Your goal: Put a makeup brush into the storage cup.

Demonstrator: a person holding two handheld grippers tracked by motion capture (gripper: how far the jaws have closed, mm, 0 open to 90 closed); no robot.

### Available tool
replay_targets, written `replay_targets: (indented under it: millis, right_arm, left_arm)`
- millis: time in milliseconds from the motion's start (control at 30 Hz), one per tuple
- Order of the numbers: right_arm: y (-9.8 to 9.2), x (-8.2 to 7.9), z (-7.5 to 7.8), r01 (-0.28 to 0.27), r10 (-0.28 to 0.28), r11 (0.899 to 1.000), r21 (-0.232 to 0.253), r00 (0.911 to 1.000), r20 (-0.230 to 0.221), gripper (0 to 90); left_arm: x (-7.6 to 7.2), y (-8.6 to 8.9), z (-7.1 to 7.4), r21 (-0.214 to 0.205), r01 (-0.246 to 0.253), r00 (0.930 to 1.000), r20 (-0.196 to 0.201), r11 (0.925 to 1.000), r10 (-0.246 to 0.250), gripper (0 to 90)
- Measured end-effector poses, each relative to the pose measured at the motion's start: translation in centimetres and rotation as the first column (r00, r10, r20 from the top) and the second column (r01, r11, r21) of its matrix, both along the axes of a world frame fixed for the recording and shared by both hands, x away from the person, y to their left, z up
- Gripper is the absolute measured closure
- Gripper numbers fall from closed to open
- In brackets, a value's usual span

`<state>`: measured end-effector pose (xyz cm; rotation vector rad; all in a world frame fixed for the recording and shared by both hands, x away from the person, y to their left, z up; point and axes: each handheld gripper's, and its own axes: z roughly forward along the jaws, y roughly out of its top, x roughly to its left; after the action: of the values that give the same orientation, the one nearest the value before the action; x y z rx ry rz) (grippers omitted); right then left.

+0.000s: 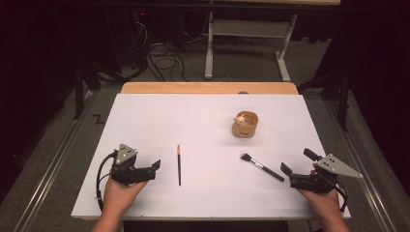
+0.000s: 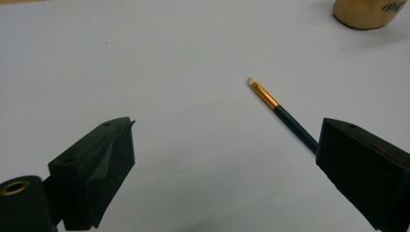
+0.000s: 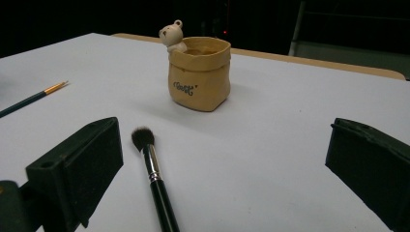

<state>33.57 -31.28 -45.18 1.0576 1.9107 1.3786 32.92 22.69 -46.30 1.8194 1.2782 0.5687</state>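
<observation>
left gripper point(image 1: 155, 165) fingers apart | right gripper point(image 1: 296, 162) fingers apart | slim brush point(image 2: 283, 115) handle hidden by finger | cup point(image 2: 370, 12) cropped, perhaps

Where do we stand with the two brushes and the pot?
Nothing looks done: the thin brush and the makeup brush both lie flat on the table, apart from the bear pot. The left gripper and right gripper are open, holding nothing. Both pickups remain.

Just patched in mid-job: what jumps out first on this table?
The tan pot with a small bear on its rim stands right of centre on the white table. Nearer the person lie a thin paintbrush at the left and a makeup brush at the right. The left hand-held gripper and right hand-held gripper rest open beside them.
</observation>
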Motion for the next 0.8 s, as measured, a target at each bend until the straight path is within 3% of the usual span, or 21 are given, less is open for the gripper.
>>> replay_targets:
  millis: [100,267,467,800]
  right_arm:
    - [0.0,0.0,0.0,-0.002,0.002,1.0,0.001,1.0,0.002,0.3]
    - [-0.2,0.0,0.0,-0.004,0.004,1.0,0.006,1.0,0.002,0.3]
    - [-0.2,-0.1,0.2,-0.004,0.004,1.0,0.015,1.0,0.006,0.3]
    - [-0.2,-0.1,0.0,-0.013,0.013,1.0,0.01,0.9999,0.004,0.3]
  left_arm:
    - [0.4,0.0,0.0,-0.02,-0.004,0.9985,-0.054,0.9998,0.003,7.2]
    - [0.9,-0.2,-0.1,0.012,-0.009,0.9914,-0.131,0.9999,0.011,7.5]
    - [1.3,-0.3,0.1,0.038,-0.015,0.9816,-0.19,0.9992,0.022,7.5]
    - [2.1,-0.3,0.4,0.051,-0.002,0.9482,-0.317,0.9987,0.018,7.4]
